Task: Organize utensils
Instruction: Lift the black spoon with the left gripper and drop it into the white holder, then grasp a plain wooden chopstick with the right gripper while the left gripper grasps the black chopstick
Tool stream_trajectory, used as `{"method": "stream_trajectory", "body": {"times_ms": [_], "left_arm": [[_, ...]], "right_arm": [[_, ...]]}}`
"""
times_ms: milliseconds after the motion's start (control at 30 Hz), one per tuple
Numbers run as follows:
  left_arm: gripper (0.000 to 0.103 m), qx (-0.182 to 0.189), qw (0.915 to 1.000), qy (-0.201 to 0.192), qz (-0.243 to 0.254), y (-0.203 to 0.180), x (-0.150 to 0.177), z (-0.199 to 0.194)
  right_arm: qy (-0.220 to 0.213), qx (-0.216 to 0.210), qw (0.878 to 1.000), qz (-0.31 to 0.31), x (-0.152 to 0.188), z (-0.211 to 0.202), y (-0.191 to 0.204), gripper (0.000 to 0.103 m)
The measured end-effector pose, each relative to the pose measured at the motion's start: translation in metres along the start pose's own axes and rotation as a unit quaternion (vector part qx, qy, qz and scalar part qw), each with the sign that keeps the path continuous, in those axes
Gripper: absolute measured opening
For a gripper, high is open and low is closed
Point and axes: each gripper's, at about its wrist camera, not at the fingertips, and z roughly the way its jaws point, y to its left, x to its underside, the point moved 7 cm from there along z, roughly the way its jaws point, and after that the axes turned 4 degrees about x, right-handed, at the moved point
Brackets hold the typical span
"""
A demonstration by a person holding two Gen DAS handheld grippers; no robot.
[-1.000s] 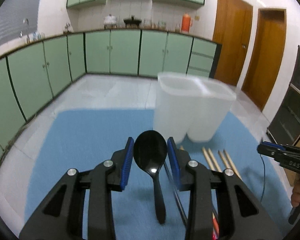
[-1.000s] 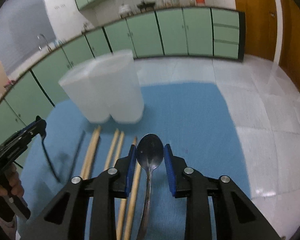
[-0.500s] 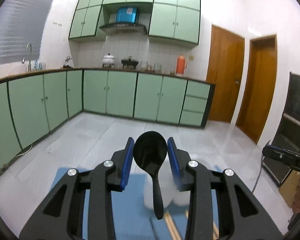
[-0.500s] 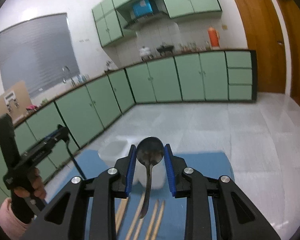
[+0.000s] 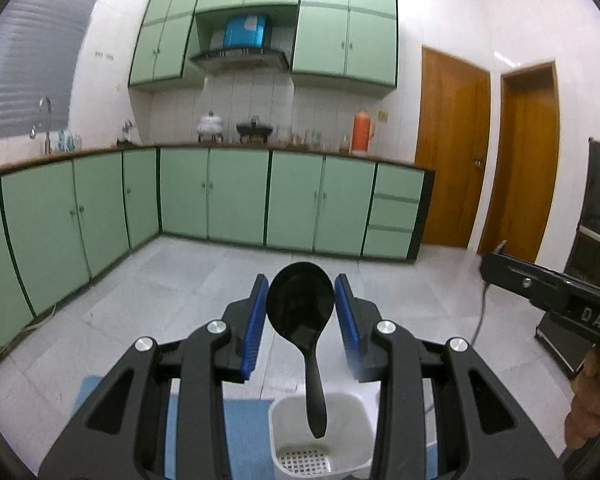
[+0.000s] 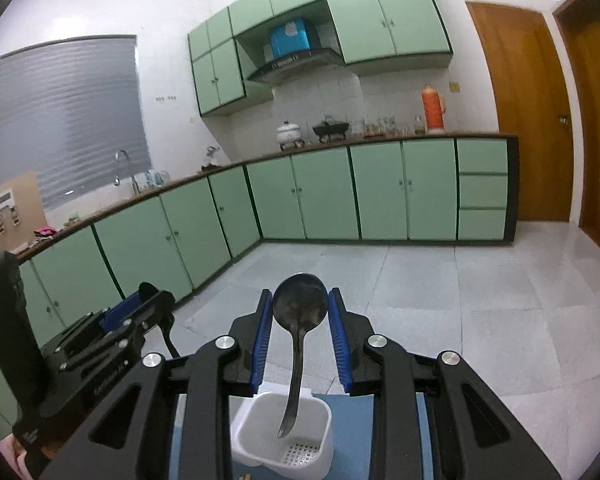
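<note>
1. Gripping black plastic spoon (image 5: 300, 312) by its bowl, left tongs (image 5: 301, 312); handle hangs over white utensil holder (image 5: 284, 412).
2. Right tongs (image 6: 300, 316) clenched on metal spoon (image 6: 299, 312) likewise, handle dangling into holder.

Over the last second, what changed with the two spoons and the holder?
Both grippers rose and tipped up: the white holder, a second ago ahead at table level, now sits below each hanging handle. The chopsticks have nearly left view. Unchanged: the left gripper clamps the black spoon and the right gripper the metal spoon, bowls up.
</note>
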Motion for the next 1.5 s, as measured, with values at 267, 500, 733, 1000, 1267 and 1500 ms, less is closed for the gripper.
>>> {"method": "stream_trajectory", "body": {"times_ms": [267, 500, 733, 1000, 1267, 1500], "left_arm": [[0.039, 0.001, 0.9992, 0.041, -0.002, 0.014, 0.041, 0.014], [0.059, -0.002, 0.9992, 0.041, -0.005, 0.024, 0.049, -0.012], [0.076, -0.015, 0.9987, 0.047, -0.005, 0.023, 0.07, -0.075], [0.081, -0.019, 0.9926, 0.12, -0.002, 0.011, 0.144, -0.148], [0.084, -0.02, 0.9767, 0.213, -0.002, 0.001, 0.219, -0.194], [0.084, -0.027, 0.9639, 0.265, -0.008, -0.004, 0.26, -0.215]], "right_arm": [[0.063, -0.028, 0.998, 0.006, 0.049, 0.031, 0.003, 0.028], [0.05, -0.02, 0.998, 0.013, 0.058, 0.006, -0.006, 0.04], [0.03, 0.002, 0.999, 0.024, 0.081, -0.06, -0.016, 0.055], [0.084, 0.043, 0.995, 0.038, 0.171, -0.128, -0.024, 0.056], [0.163, 0.06, 0.983, 0.06, 0.26, -0.175, -0.022, 0.056], [0.213, 0.061, 0.973, 0.066, 0.31, -0.196, -0.017, 0.056]]}}
